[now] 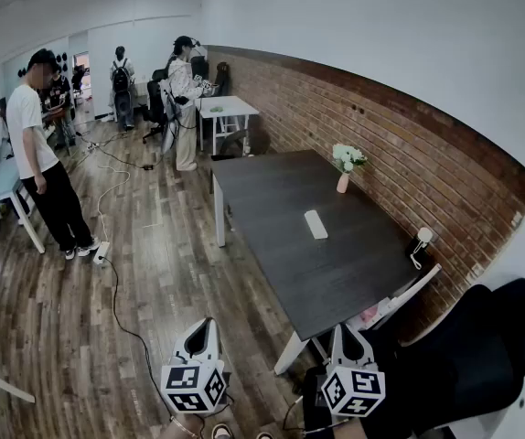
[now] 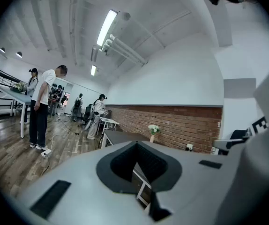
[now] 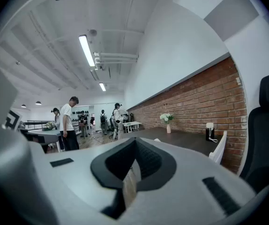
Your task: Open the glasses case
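Observation:
In the head view a white oblong glasses case lies closed near the middle of a long dark table. Both grippers hang low in that view, well short of the table's near end and far from the case. My left gripper is over the wooden floor, left of the table's white legs. My right gripper is by the table's near corner. In the left gripper view the left gripper has its jaws together with nothing between them. The right gripper looks the same in its own view.
A small vase of white flowers stands at the table's far right by the brick wall. A black office chair is at my right. A person stands on the wooden floor at left, with a power strip and cable nearby.

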Action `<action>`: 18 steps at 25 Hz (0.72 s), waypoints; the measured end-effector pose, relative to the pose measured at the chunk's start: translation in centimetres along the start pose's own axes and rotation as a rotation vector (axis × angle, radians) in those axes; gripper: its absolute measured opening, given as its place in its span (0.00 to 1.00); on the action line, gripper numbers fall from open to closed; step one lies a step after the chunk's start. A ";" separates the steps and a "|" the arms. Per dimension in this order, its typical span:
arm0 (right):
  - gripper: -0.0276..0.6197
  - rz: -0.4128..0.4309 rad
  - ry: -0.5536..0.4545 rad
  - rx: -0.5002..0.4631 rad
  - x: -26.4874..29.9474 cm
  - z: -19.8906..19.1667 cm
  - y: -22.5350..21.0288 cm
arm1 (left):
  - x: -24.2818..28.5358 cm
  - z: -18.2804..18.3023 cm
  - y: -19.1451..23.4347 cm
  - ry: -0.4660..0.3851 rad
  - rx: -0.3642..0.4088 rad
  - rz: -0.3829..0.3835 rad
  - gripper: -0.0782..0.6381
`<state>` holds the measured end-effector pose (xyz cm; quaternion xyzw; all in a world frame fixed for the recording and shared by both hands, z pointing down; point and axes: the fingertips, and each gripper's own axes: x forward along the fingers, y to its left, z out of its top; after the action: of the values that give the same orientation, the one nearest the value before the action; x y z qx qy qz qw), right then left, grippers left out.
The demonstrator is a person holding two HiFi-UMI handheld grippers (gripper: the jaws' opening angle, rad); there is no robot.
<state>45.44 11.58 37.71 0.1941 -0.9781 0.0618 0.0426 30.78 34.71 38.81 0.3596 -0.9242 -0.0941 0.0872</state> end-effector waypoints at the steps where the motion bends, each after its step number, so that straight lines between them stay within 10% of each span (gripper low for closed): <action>1: 0.04 0.002 0.001 -0.001 -0.1 0.1 -0.1 | 0.0 0.1 -0.2 -0.001 0.003 -0.001 0.10; 18: 0.10 0.043 0.032 0.001 0.7 -0.9 2.3 | -0.1 0.4 1.5 0.000 0.010 0.006 0.10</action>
<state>43.95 13.59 38.41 0.1719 -0.9813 0.0663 0.0567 29.82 35.94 38.73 0.3573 -0.9258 -0.0891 0.0859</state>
